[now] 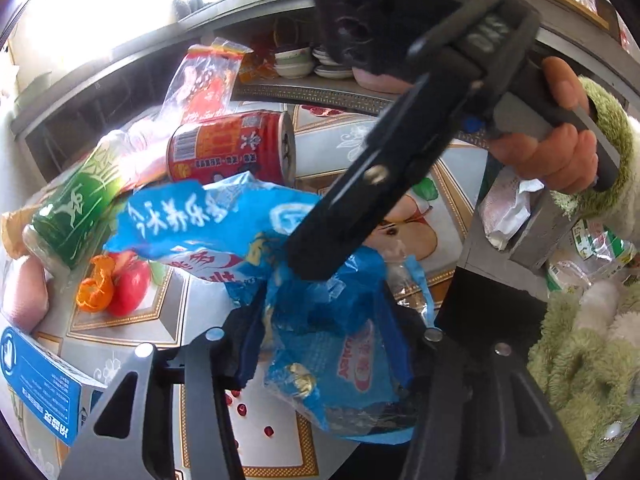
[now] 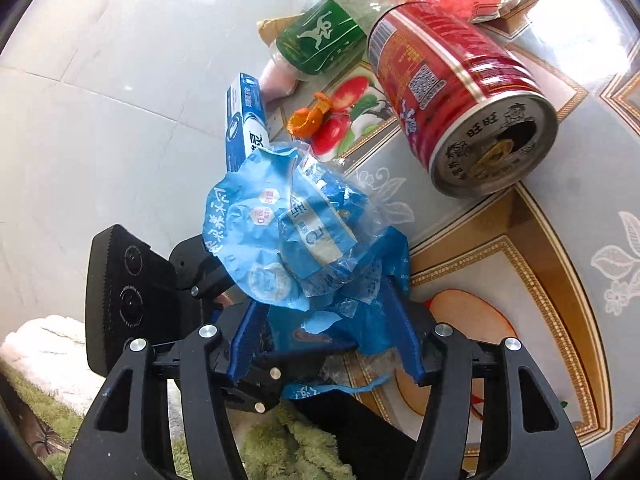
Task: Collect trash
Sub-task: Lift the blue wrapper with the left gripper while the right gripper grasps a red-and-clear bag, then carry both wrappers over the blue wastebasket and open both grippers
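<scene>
With the red can (image 2: 460, 96) and green bottle (image 2: 320, 40) lying uncollected on the table (image 2: 560, 240), the blue wrapper (image 1: 320, 312) was apparently passing between hands: the left gripper (image 1: 328, 344) clasped it, while the right gripper (image 2: 326, 320) stood parted around it and probably needed to withdraw.

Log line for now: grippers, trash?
left gripper: closed on blue wrapper | right gripper: open around wrapper | remaining: red can, green bottle
</scene>
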`<action>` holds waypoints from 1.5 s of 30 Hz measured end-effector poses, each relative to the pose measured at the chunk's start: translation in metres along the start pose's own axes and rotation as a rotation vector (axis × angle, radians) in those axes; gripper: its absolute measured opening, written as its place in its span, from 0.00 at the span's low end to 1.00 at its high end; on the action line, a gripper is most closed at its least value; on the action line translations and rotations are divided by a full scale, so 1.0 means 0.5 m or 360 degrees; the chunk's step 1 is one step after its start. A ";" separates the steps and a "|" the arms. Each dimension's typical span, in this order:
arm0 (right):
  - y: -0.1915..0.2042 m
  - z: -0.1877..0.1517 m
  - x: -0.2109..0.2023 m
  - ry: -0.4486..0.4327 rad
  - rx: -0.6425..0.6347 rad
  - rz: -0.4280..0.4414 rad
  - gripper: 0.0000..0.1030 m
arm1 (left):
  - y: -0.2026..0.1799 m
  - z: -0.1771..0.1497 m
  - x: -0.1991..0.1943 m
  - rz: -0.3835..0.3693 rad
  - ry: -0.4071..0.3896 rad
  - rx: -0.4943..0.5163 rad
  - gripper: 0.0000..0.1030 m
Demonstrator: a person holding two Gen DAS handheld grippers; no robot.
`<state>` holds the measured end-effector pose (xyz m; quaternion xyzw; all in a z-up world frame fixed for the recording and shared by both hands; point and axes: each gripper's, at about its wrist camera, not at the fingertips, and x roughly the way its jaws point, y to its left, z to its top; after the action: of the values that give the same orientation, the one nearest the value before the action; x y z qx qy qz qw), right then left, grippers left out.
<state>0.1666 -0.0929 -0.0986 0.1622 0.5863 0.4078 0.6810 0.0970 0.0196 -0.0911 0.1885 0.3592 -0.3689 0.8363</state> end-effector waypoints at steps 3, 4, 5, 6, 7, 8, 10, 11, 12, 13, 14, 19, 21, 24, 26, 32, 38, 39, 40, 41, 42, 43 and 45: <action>-0.004 -0.014 -0.036 -0.0084 0.0030 -0.0009 0.56 | 0.012 0.000 0.001 -0.0002 0.0008 -0.0061 0.38; -0.003 -0.018 -0.049 -0.0126 0.0029 -0.0012 0.56 | 0.016 0.000 0.002 -0.0004 0.0009 -0.0082 0.35; -0.002 -0.023 -0.065 -0.0169 0.0019 -0.0014 0.56 | 0.020 0.000 0.002 -0.0002 0.0010 -0.0102 0.31; 0.004 -0.029 -0.083 -0.0215 0.0003 -0.0016 0.56 | 0.019 -0.001 0.000 0.0005 0.0010 -0.0116 0.29; 0.013 -0.033 -0.100 -0.0273 -0.0017 -0.0021 0.56 | 0.022 0.000 0.000 0.0012 0.0009 -0.0131 0.24; 0.019 -0.035 -0.116 -0.0323 -0.0036 -0.0027 0.57 | 0.025 0.000 0.000 0.0024 0.0009 -0.0150 0.20; 0.034 -0.042 -0.156 -0.0432 -0.0075 -0.0063 0.60 | 0.035 0.001 -0.001 0.0017 0.0004 -0.0206 0.16; 0.040 -0.041 -0.178 -0.0485 -0.0089 -0.0107 0.61 | 0.038 0.000 -0.001 0.0014 0.0001 -0.0230 0.14; 0.050 -0.035 -0.190 -0.0545 -0.0100 -0.0164 0.63 | 0.040 -0.001 -0.001 0.0017 -0.0002 -0.0243 0.14; 0.054 -0.033 -0.204 -0.0595 -0.0102 -0.0206 0.66 | 0.037 0.003 -0.001 0.0021 -0.0004 -0.0249 0.13; 0.059 -0.025 -0.213 -0.0655 -0.0093 -0.0241 0.69 | 0.037 0.003 -0.001 0.0026 -0.0007 -0.0255 0.12; 0.035 0.026 -0.271 -0.0926 0.0165 -0.0172 0.77 | 0.034 0.003 -0.006 0.0049 -0.0014 -0.0293 0.10; 0.007 0.044 -0.297 -0.0947 0.0319 -0.0094 0.78 | 0.034 0.003 -0.006 0.0053 -0.0023 -0.0311 0.09; -0.051 0.083 -0.286 -0.0907 0.0588 0.0024 0.78 | 0.037 0.001 -0.008 0.0062 -0.0038 -0.0332 0.07; -0.073 0.100 -0.277 -0.0885 0.0660 0.0037 0.77 | 0.037 0.001 -0.013 0.0071 -0.0050 -0.0337 0.06; -0.121 0.122 -0.231 -0.0734 0.0840 0.0144 0.48 | 0.046 0.002 -0.039 0.0086 -0.0109 -0.0399 0.06; -0.128 0.088 -0.232 -0.0725 0.0925 0.0283 0.08 | 0.054 0.010 -0.075 0.0095 -0.0203 -0.0452 0.06; -0.128 0.081 -0.236 -0.0737 0.0935 0.0298 0.07 | 0.056 0.011 -0.082 0.0097 -0.0216 -0.0456 0.06; -0.127 0.073 -0.240 -0.0746 0.0943 0.0315 0.05 | 0.057 0.013 -0.087 0.0098 -0.0229 -0.0458 0.06; -0.126 0.066 -0.244 -0.0754 0.0951 0.0331 0.05 | 0.056 0.015 -0.093 0.0095 -0.0241 -0.0460 0.06; -0.125 0.057 -0.250 -0.0765 0.0955 0.0346 0.04 | 0.056 0.017 -0.098 0.0096 -0.0251 -0.0463 0.06; -0.122 0.051 -0.258 -0.0774 0.0953 0.0356 0.04 | 0.056 0.019 -0.102 0.0099 -0.0262 -0.0466 0.06; -0.117 0.037 -0.273 -0.0793 0.0948 0.0367 0.03 | 0.055 0.023 -0.112 0.0091 -0.0281 -0.0475 0.06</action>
<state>0.2078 -0.2256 -0.0437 0.5110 0.4738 0.2418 0.6752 0.0967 0.0579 -0.0408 0.0393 0.3297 -0.3027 0.8934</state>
